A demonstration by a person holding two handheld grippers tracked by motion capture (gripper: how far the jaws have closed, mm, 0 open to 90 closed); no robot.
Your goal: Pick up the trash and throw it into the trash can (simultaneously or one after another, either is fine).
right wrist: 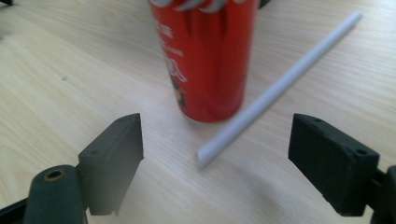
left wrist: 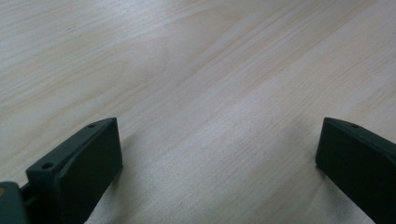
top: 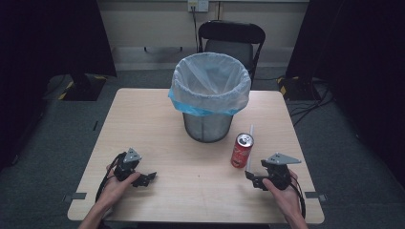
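In the high view a mesh waste bin point(top: 208, 125) lined with a pale bag stands at the middle of the wooden table point(top: 157, 109); a red can point(top: 242, 150) stands upright just right of it, a white straw point(top: 250, 149) lying beside the can. The left gripper point(top: 149, 178) and right gripper point(top: 251, 180) rest near the front edge, each held in a hand. The left gripper view shows its jaws wide apart over bare wood. In the right gripper view the jaws stand apart, the can point(right wrist: 205, 60) and the near end of the straw point(right wrist: 275, 91) lying ahead between them.
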